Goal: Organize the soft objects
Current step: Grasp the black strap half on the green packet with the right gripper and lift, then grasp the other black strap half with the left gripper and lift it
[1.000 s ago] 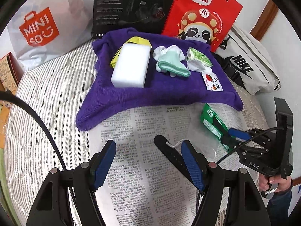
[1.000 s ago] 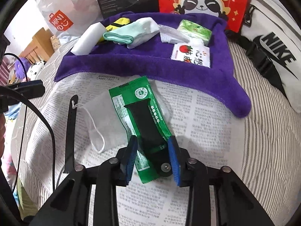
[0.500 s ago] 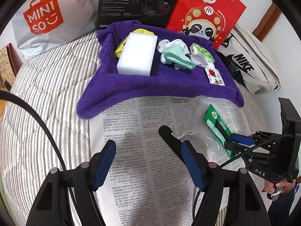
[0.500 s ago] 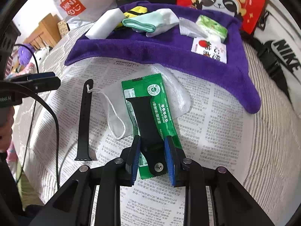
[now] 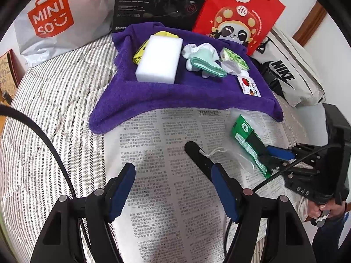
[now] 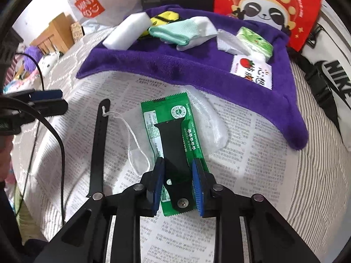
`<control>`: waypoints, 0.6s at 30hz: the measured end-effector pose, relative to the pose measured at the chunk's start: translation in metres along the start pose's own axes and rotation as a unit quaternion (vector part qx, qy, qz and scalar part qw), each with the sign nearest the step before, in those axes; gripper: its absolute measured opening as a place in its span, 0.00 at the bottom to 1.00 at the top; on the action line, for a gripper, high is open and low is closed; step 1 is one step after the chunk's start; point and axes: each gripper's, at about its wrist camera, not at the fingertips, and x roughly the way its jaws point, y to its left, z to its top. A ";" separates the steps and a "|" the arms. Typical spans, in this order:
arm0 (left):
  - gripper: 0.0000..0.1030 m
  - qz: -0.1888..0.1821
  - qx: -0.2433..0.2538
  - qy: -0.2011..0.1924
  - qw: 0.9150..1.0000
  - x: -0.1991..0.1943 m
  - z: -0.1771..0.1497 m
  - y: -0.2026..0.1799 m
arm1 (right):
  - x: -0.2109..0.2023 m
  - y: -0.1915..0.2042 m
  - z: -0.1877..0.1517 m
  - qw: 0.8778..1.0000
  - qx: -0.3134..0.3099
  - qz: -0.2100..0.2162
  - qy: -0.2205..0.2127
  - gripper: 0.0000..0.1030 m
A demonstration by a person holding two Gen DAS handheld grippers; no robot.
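Observation:
A purple towel [image 5: 175, 96] [image 6: 197, 70] holds a white sponge [image 5: 159, 60], a yellow cloth [image 5: 140, 51], mint and white socks [image 5: 204, 62], a green tissue pack [image 5: 234, 58] and a strawberry sachet [image 5: 249, 84]. On the newspaper [image 5: 166, 175] lie a green sachet [image 6: 173, 140], a short black watch strap [image 6: 175, 153] on top of it, a long black strap [image 6: 98, 144] and a white mask [image 6: 136, 144]. My right gripper [image 6: 178, 184] has closed its pads on the short strap's sides. My left gripper [image 5: 171, 188] is open above the newspaper, empty.
A Miniso bag [image 5: 54, 19], a black box [image 5: 158, 2], a red panda bag [image 5: 239, 15] and a Nike bag [image 5: 289, 74] stand behind the towel. Striped bedding [image 5: 50, 114] lies to the left. A clear plastic wrapper [image 6: 210, 120] lies beside the sachet.
My right gripper has narrowed its fingers around the short strap on the green sachet. My left gripper has drawn back a little and stays open.

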 end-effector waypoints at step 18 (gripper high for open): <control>0.72 0.039 0.057 0.043 0.997 0.038 -0.013 -0.061 | -0.044 -0.065 -0.041 0.994 0.097 -0.035 -0.033 0.25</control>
